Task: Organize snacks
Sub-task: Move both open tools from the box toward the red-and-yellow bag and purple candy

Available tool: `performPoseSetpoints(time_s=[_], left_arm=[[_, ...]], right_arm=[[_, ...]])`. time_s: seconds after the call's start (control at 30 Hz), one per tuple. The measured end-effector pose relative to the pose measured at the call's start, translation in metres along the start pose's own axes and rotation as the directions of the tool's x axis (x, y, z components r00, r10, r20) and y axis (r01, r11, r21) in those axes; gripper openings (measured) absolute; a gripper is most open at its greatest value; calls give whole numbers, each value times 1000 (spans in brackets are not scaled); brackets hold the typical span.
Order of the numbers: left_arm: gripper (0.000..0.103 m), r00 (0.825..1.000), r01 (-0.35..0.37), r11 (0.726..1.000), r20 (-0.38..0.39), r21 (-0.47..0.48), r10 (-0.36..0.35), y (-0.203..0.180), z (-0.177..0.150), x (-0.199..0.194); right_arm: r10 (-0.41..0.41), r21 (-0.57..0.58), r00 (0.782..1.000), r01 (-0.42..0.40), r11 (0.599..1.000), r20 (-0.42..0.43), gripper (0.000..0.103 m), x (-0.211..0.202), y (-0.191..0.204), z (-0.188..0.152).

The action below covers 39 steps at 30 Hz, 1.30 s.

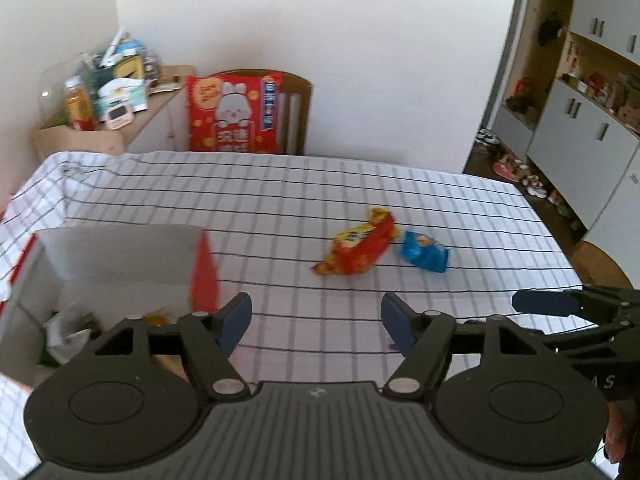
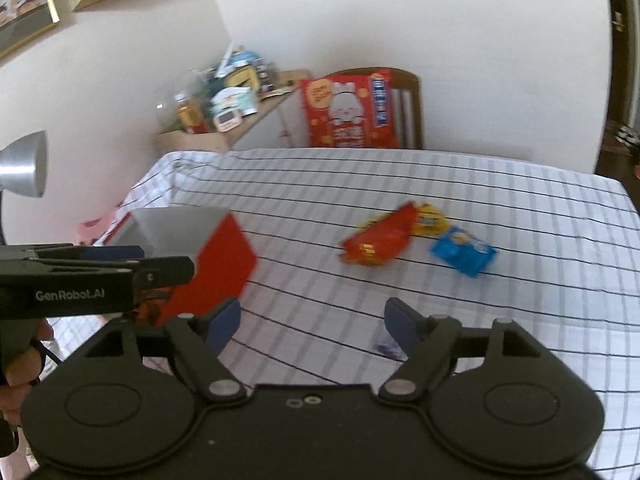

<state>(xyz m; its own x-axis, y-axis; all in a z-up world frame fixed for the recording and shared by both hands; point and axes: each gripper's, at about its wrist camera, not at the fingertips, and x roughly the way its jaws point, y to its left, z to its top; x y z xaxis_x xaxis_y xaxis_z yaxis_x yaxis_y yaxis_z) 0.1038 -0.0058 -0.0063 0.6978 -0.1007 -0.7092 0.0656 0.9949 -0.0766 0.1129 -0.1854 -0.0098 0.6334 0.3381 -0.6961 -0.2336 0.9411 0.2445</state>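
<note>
A red and yellow snack bag (image 1: 358,249) lies on the checked tablecloth (image 1: 280,200), with a small blue packet (image 1: 425,250) just to its right. The right wrist view shows the same red bag (image 2: 380,242) and blue packet (image 2: 462,255). A red and white box (image 1: 120,256) stands open at the left with several packets inside; it also shows in the right wrist view (image 2: 216,264). My left gripper (image 1: 316,322) is open and empty over bare cloth, short of the bags. My right gripper (image 2: 312,326) is open and empty too. Each gripper shows at the edge of the other's view.
A chair (image 1: 296,108) at the table's far side holds a large red snack bag (image 1: 234,114). A cluttered wooden shelf (image 1: 104,120) stands at the back left, cabinets (image 1: 580,128) and shoes at the right. A small purple scrap (image 2: 386,350) lies near my right gripper.
</note>
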Motion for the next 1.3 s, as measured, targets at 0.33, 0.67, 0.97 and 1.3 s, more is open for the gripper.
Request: performPoseSetpoints(time_s=[0.33, 0.67, 0.97, 1.3], left_arm=[[73, 997, 55, 998, -52, 29, -53, -31, 14, 58], [73, 989, 57, 988, -144, 146, -36, -44, 29, 127], [73, 977, 64, 967, -213, 248, -10, -57, 41, 182], [73, 966, 38, 956, -254, 291, 39, -60, 46, 228]], right_arm=[[-99, 28, 995, 99, 995, -6, 99, 3, -47, -7], [-116, 49, 990, 120, 992, -80, 100, 31, -72, -13], [-115, 35, 980, 122, 992, -161, 99, 84, -62, -18], [-146, 46, 962, 160, 986, -229, 90, 138, -60, -21]])
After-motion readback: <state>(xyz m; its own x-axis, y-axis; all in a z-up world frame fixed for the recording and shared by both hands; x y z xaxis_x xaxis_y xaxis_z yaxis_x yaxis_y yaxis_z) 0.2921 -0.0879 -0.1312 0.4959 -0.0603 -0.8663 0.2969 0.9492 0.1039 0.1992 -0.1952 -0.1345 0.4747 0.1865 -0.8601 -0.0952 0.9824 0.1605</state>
